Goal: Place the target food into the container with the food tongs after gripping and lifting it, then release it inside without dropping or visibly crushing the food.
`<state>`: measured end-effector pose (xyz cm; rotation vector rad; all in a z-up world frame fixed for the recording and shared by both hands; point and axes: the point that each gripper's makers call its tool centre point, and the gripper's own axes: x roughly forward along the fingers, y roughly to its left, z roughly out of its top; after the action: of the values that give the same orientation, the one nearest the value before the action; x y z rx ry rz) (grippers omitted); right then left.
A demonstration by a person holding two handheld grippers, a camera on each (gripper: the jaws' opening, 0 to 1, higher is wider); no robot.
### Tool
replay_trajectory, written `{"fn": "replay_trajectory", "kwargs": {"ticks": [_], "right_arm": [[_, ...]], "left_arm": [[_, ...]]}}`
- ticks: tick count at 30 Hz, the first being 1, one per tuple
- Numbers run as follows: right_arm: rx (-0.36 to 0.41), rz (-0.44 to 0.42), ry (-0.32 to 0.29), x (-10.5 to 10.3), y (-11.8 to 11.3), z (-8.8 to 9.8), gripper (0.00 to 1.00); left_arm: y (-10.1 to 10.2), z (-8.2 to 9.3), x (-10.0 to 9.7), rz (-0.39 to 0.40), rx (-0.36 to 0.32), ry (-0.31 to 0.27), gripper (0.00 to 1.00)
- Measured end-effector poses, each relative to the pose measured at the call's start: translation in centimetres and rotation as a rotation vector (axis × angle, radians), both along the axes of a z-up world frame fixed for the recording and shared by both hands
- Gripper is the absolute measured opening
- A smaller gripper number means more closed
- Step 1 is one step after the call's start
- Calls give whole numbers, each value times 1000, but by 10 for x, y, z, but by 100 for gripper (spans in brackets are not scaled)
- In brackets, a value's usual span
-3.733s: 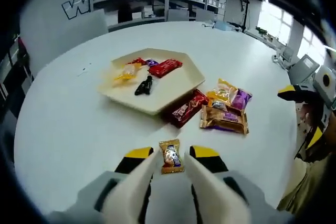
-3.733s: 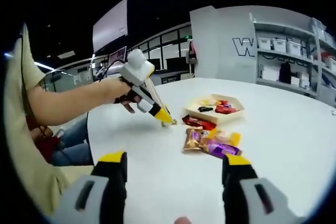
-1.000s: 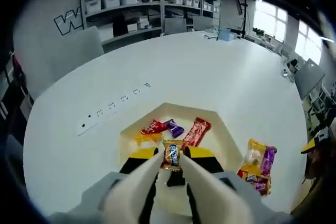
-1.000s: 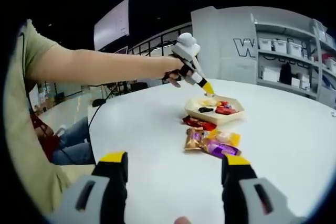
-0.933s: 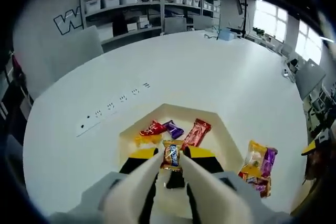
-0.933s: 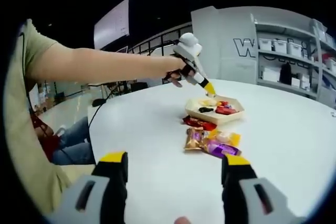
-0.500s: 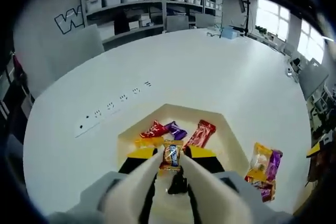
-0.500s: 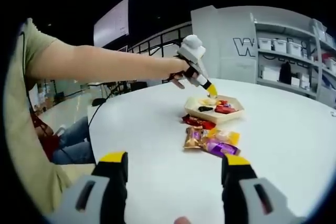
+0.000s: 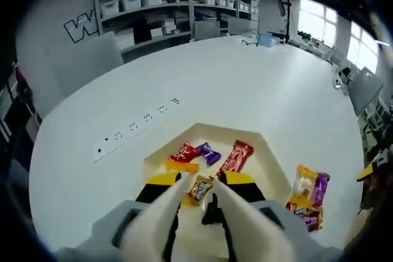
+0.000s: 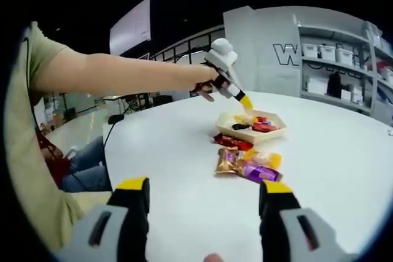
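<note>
White table (image 9: 258, 84); orange-wrapped candy (image 9: 200, 188) lies tilted, seemingly loose, between left gripper's (image 9: 202, 183) slightly parted jaws.

Bare floor is showing along the near and right parts of the hexagonal tray (image 9: 268, 162), while a red bar (image 9: 235, 156), a purple candy (image 9: 209, 153), a red candy (image 9: 185, 152), an orange candy (image 9: 182, 167) and a black piece (image 9: 212, 215) are crowding its far half and centre. A cluster of wrappers (image 10: 249, 165) is lying just beside the tray, blocking that approach. The white table (image 9: 245, 84) beyond is lying open all round.
</note>
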<state>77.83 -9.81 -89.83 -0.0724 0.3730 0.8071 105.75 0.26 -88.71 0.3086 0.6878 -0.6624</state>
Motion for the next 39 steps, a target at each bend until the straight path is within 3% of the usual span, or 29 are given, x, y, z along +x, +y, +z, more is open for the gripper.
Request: {"fn": "replay_trajectory", "kwargs": {"ticks": [3, 18, 28, 39], "right_arm": [[0, 1, -1, 0, 1, 0, 71], [-3, 8, -6, 0, 4, 3, 71], [-4, 9, -10, 2, 5, 4, 71], [-7, 13, -13, 1, 6, 5, 71]], "left_arm": [[3, 0, -5, -20, 26, -5, 24], [-2, 7, -43, -120, 2, 28, 23], [-13, 11, -94, -228, -13, 11, 24], [-23, -2, -145, -336, -18, 32, 24]]}}
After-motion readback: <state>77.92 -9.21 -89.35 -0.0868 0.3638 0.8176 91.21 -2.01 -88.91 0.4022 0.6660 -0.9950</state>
